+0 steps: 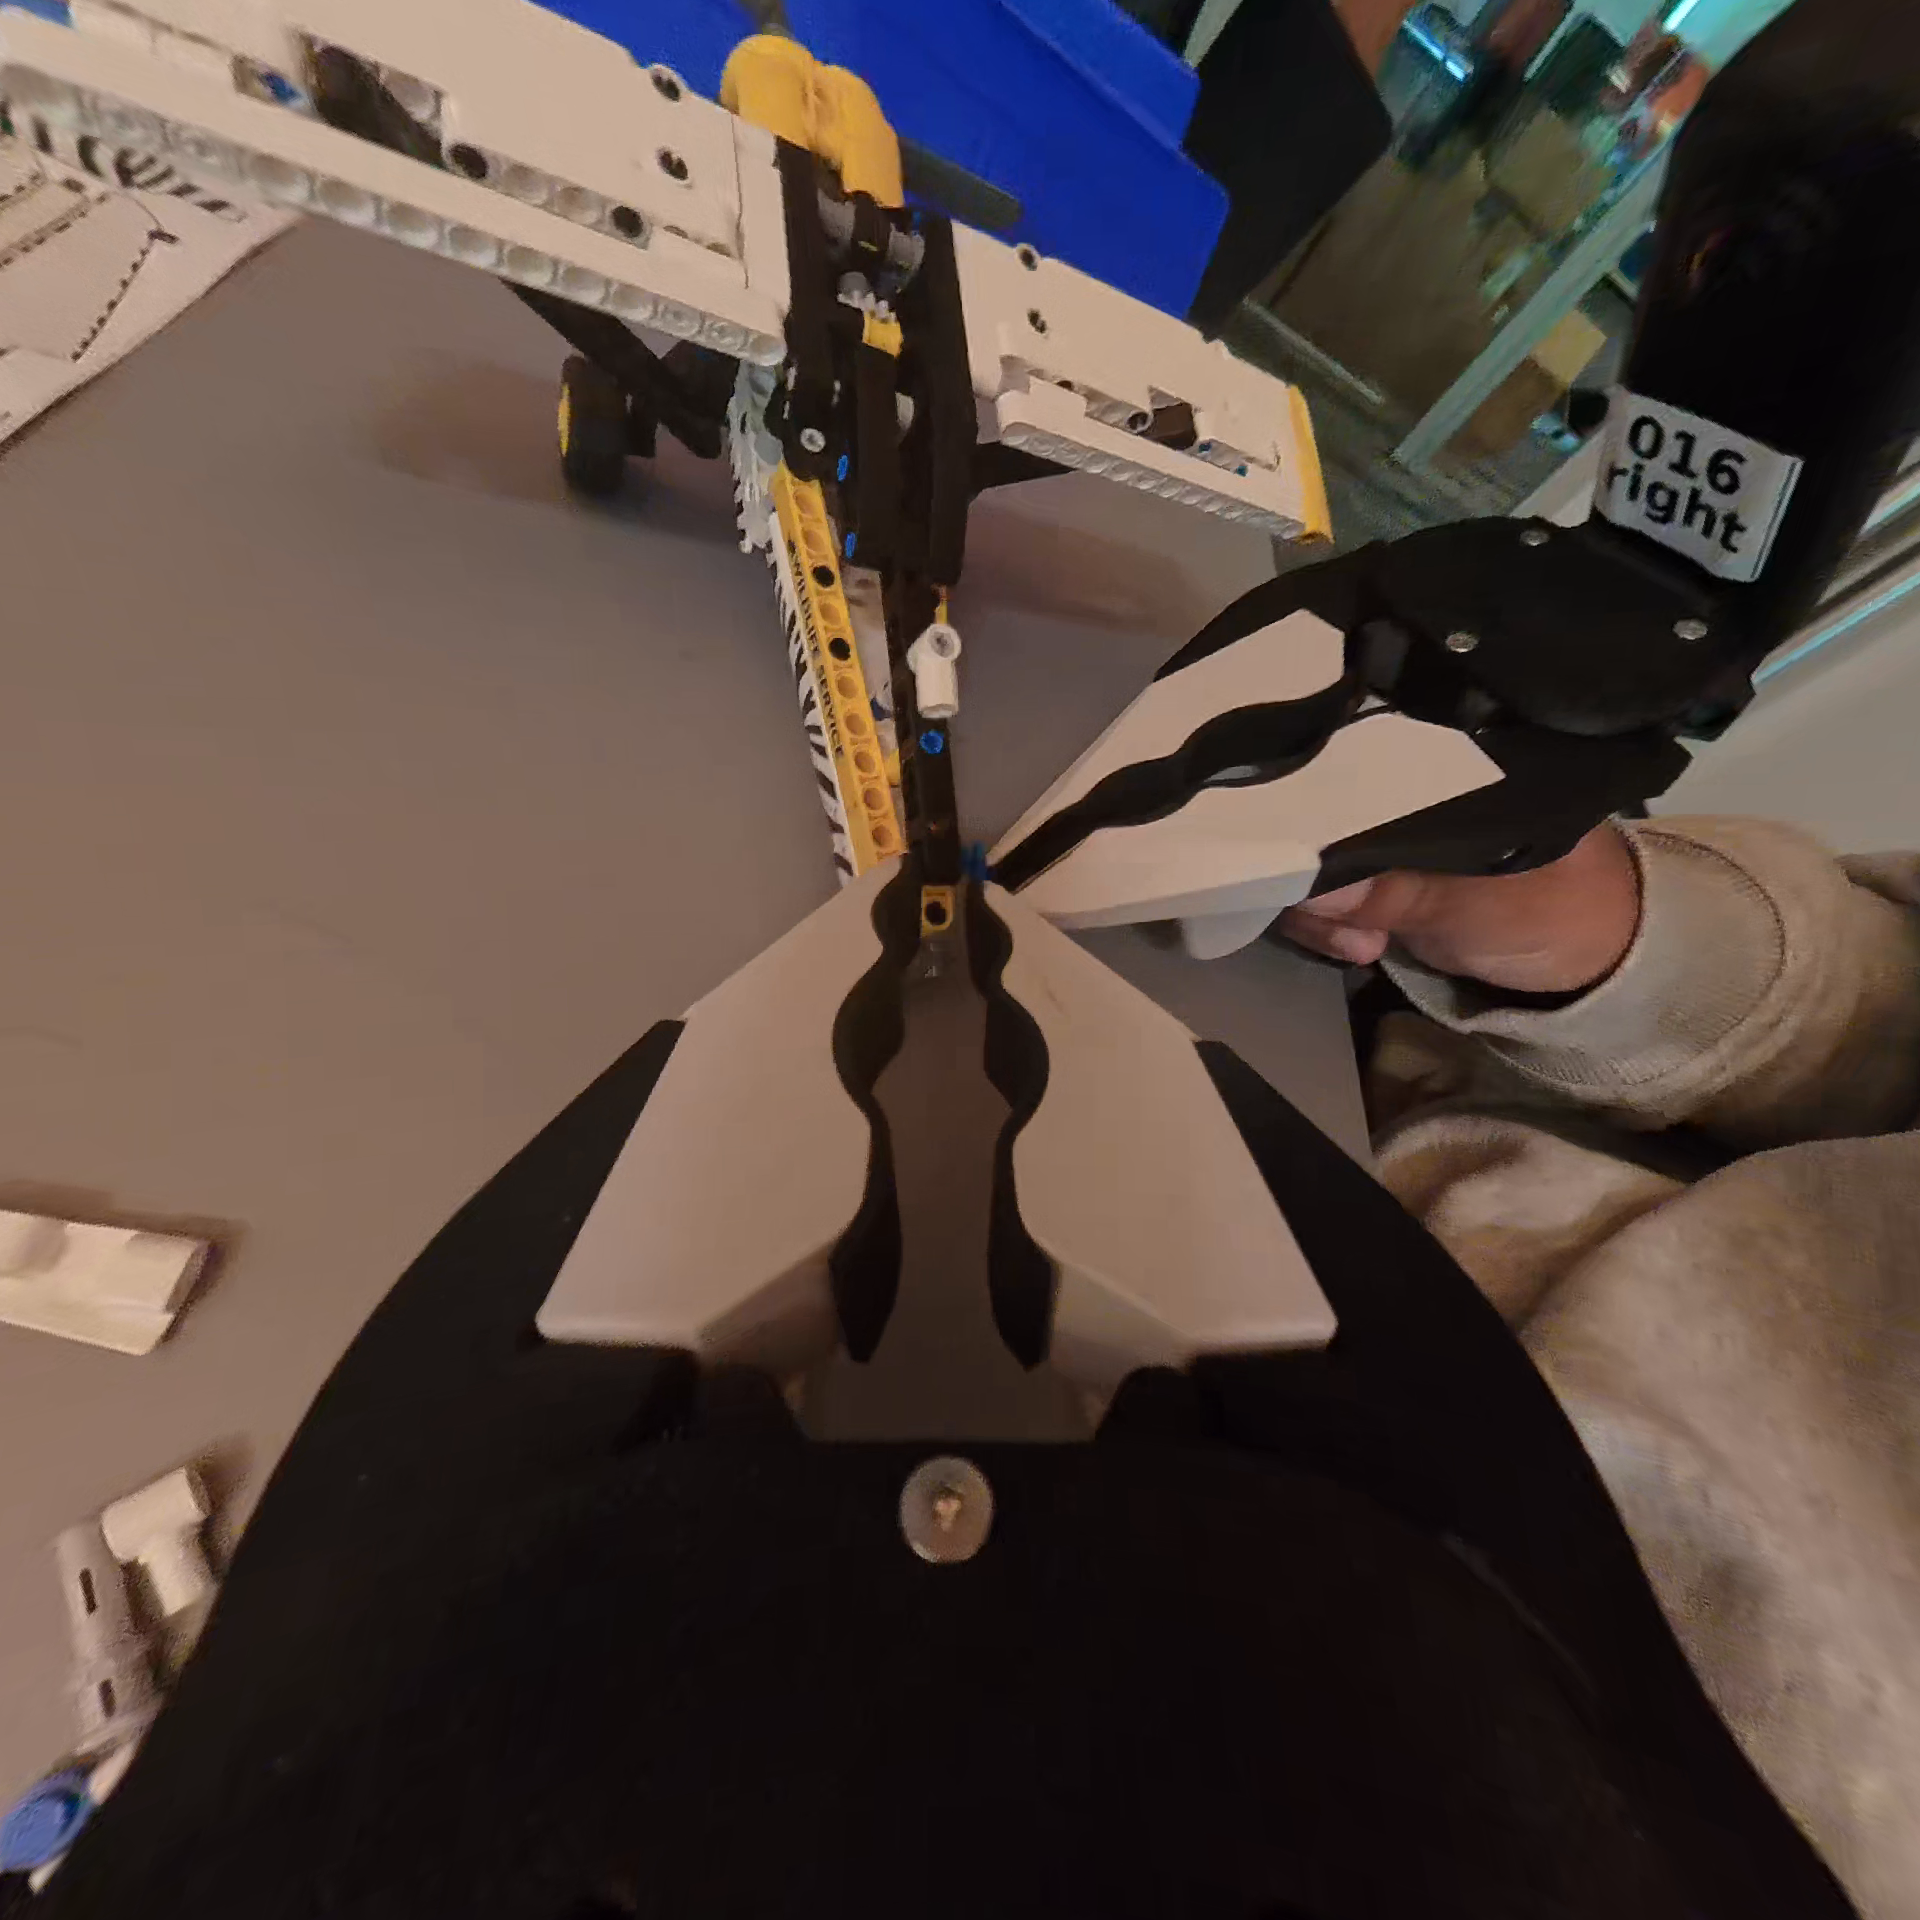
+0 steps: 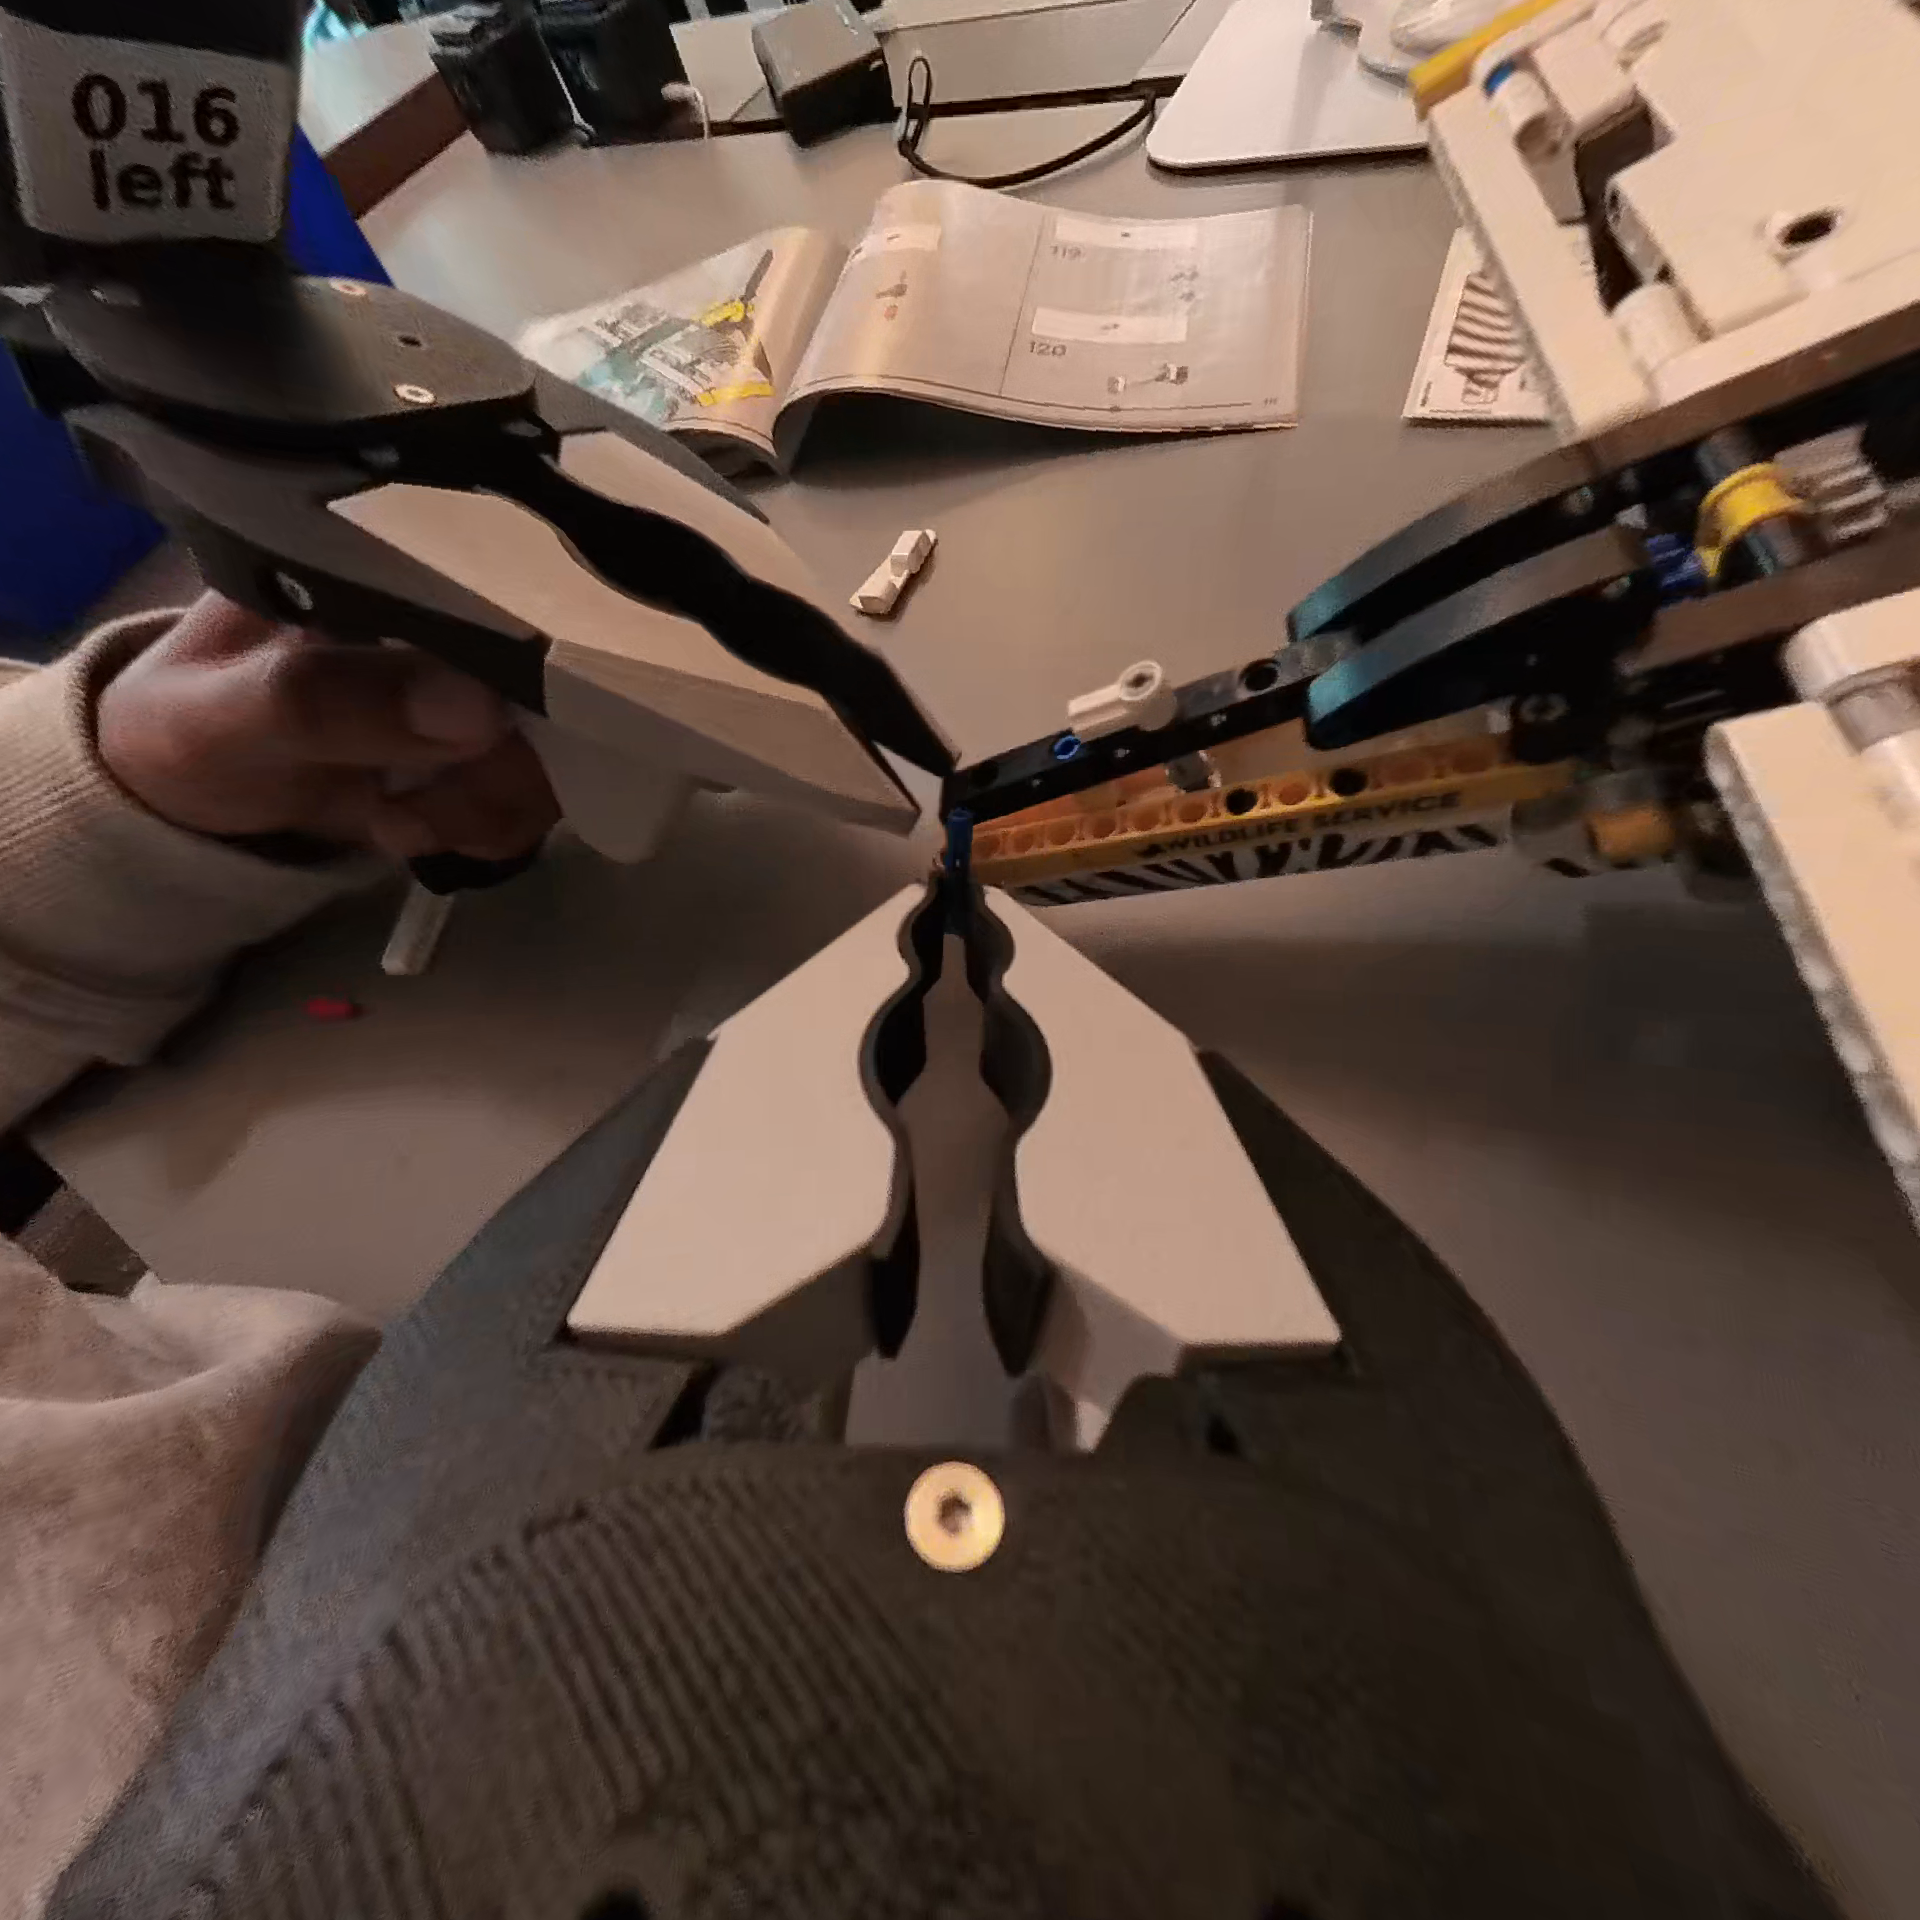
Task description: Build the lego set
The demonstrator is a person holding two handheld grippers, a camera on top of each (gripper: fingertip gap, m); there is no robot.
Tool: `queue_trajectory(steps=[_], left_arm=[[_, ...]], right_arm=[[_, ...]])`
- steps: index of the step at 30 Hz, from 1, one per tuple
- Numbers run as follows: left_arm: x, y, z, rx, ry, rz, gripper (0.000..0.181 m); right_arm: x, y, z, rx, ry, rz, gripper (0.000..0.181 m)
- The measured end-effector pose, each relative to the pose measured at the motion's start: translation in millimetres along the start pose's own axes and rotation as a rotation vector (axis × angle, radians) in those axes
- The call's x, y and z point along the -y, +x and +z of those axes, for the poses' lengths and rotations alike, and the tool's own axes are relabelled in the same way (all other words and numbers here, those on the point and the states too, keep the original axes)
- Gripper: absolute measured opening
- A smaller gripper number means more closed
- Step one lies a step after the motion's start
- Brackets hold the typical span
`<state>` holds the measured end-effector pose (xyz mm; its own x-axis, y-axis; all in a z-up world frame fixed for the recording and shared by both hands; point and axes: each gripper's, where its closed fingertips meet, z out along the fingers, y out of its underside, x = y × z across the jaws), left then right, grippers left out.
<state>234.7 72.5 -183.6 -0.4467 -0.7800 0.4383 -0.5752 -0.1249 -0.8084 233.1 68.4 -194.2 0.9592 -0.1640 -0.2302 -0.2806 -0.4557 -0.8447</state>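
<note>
Currently the lego plane (image 1: pixel 790 260) stands on the grey worktop (image 1: pixel 312 779), its black-and-yellow tail boom (image 1: pixel 862 675) pointing at both tongs. Left tongs (image 1: pixel 940 914) are clamped on the boom's end. Right tongs (image 2: pixel 956 914) are closed on a small blue pin (image 2: pixel 957 847), its tip just beside the boom's end. An open instruction booklet (image 2: pixel 1039 312) lies farther back, with loose white pieces (image 1: pixel 94 1278) nearby.

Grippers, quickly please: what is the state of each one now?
Left gripper: closed on the tail end of the lego plane.
Right gripper: closed, holding a small blue pin.
</note>
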Motion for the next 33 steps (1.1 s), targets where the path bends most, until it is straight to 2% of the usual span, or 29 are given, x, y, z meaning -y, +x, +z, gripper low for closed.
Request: queue_trajectory(steps=[7, 14, 16, 18, 21, 24, 27, 31, 33], left_arm=[[5.8, -1.9, -7.8, -0.075, 0.042, -0.086, 0.009], [10.9, 26.9, -9.5, -0.367, 0.097, -0.309, 0.033], [11.1, 29.4, -8.0, -0.400, 0.102, -0.357, 0.027], [18.7, 35.9, -13.6, -0.490, 0.134, -0.434, 0.004], [24.7, 45.4, -18.7, -0.619, 0.152, -0.539, 0.004], [29.4, 50.4, -22.1, -0.695, 0.180, -0.592, 0.003], [32.9, 54.7, -24.5, -0.725, 0.191, -0.600, 0.002], [30.1, 55.1, -24.3, -0.726, 0.174, -0.589, 0.002], [29.8, 56.0, -25.2, -0.745, 0.172, -0.594, 0.002]], right_arm=[[5.7, 0.3, -11.1, -0.031, -0.031, -0.080, 0.002], [18.0, -18.9, -17.3, -0.076, 0.084, -0.365, 0.002], [22.6, -23.7, -21.6, -0.113, 0.133, -0.458, 0.003], [28.0, -26.0, -28.4, -0.168, 0.177, -0.570, 0.003], [39.2, -37.7, -41.4, -0.171, 0.274, -0.662, 0.000], [51.8, -44.5, -54.2, -0.140, 0.373, -0.634, 0.000], [48.3, -35.3, -53.3, -0.144, 0.352, -0.608, 0.000], [43.8, -36.4, -53.6, -0.071, 0.350, -0.560, 0.001], [44.0, -37.5, -55.0, -0.047, 0.352, -0.552, 0.012]])
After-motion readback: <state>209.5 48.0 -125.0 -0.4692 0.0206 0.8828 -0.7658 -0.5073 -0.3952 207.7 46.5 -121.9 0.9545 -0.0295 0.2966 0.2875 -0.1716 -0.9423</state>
